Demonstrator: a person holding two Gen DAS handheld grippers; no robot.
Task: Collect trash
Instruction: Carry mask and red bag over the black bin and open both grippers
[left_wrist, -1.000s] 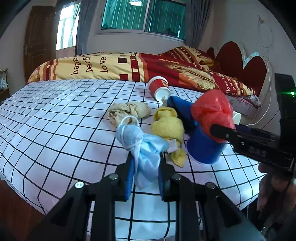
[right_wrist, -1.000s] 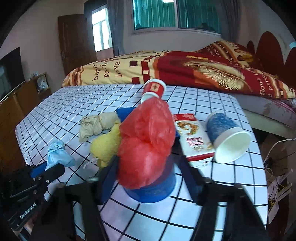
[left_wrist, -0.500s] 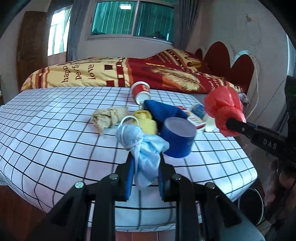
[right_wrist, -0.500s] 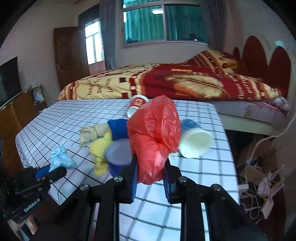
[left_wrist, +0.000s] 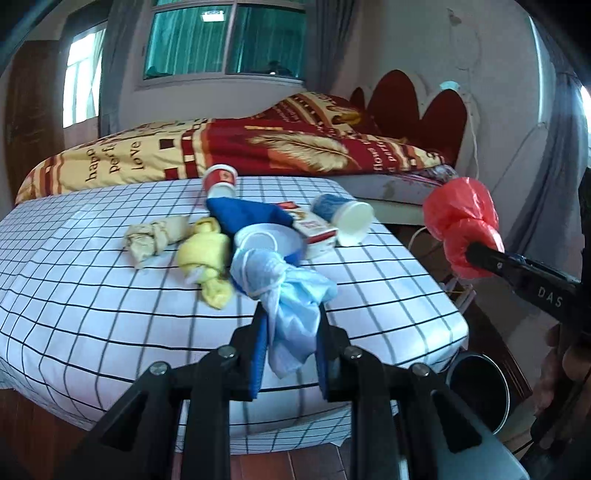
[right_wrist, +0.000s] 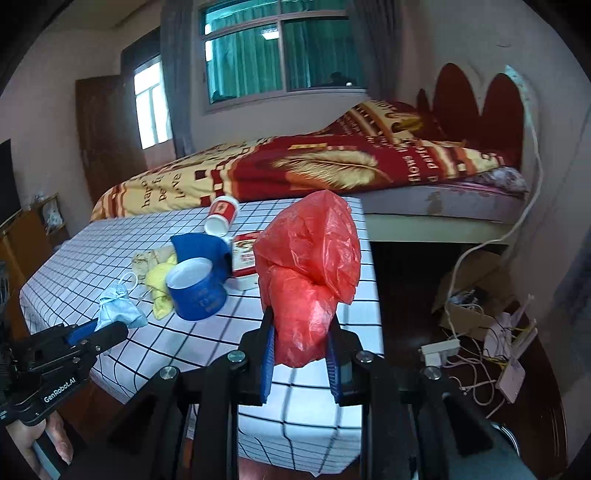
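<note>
Left gripper (left_wrist: 290, 354) clamped on a crumpled blue face mask (left_wrist: 286, 291), right gripper (right_wrist: 300, 354) pinched on a bunched red plastic bag (right_wrist: 308, 273), both lifted off the checkered table (left_wrist: 110, 295). Dark round bin (left_wrist: 478, 387) low beside the table's near right corner, below and nearer the right-hand load. Likely drop order: red bag first, mask after.

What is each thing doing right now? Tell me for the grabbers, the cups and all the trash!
left gripper: shut on the blue face mask, off the table.
right gripper: shut on the red plastic bag, off the table.
blue tub: upright, open.
red paper cup: on its side.
blue paper cup: on its side.
yellow cloth: knotted, lying.
beige bag: knotted, lying.
red carton: lying flat.
bin: open.
</note>
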